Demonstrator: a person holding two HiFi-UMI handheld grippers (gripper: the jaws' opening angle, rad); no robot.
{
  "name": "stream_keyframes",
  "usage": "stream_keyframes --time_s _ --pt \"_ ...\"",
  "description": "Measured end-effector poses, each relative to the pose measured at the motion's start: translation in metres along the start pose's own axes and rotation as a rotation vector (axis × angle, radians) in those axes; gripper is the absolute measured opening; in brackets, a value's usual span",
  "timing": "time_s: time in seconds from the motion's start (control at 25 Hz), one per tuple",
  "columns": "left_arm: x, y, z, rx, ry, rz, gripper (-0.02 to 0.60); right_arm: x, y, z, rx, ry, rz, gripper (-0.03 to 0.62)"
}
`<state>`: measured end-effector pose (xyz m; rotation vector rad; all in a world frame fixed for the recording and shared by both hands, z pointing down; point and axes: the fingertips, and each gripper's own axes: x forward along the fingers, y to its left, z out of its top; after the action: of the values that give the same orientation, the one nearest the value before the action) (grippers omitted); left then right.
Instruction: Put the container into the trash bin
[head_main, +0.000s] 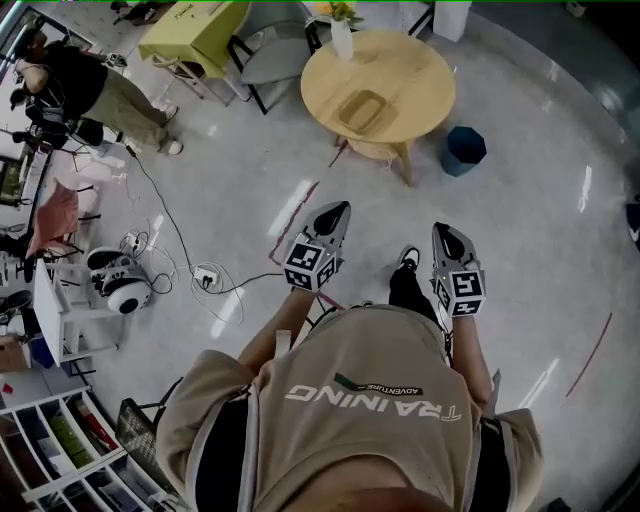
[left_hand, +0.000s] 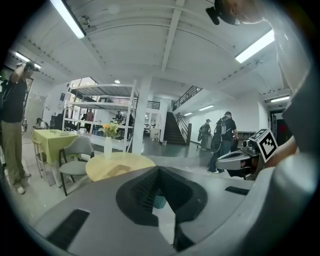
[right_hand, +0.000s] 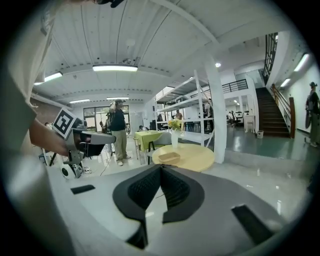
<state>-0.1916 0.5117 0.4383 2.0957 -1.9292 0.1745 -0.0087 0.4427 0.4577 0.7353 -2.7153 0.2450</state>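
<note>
A shallow tan container (head_main: 363, 110) lies on the round wooden table (head_main: 415, 75), well ahead of me. It also shows as the container (right_hand: 169, 157) on the table (right_hand: 192, 159) in the right gripper view. The dark blue trash bin (head_main: 465, 150) stands on the floor to the right of the table; a bit of the bin (left_hand: 159, 201) shows between the left jaws. My left gripper (head_main: 337, 210) and right gripper (head_main: 441, 230) are held side by side in the air, short of the table. Both the left gripper (left_hand: 160, 170) and the right gripper (right_hand: 160, 167) are shut with nothing in them.
A white vase with flowers (head_main: 342, 35) stands at the table's far edge. Behind are a grey chair (head_main: 270, 60) and a yellow-green table (head_main: 195, 30). A person (head_main: 95, 90) stands far left. Cables (head_main: 205, 278) and a white device (head_main: 122, 285) lie on the floor at left.
</note>
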Motion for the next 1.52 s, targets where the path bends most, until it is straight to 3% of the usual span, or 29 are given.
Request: stream_keyframes --time_s 0.2,0.52,0.84,1.08,1.52 --pt "0.064 0.018 0.032 0.041 -0.001 0.016 0.009 0.048 -0.044 0.031 -0.046 -0.035 0.049 0.002" --pt "0.149 0.036 0.053 -0.005 -0.01 0.079 0.009 0.107 -0.104 0.04 -0.093 0.017 0.167 0.002" --pt "0.183 0.063 0.057 -0.023 0.016 0.115 0.009 0.151 -0.124 0.059 -0.093 0.034 0.208 0.002" --pt "0.208 0.096 0.043 -0.019 0.074 0.067 0.009 0.192 -0.118 0.056 -0.067 0.086 0.241 0.002" --pt "0.272 0.178 0.06 0.024 0.095 -0.039 0.009 0.291 -0.147 0.126 -0.037 0.031 0.099 0.002"
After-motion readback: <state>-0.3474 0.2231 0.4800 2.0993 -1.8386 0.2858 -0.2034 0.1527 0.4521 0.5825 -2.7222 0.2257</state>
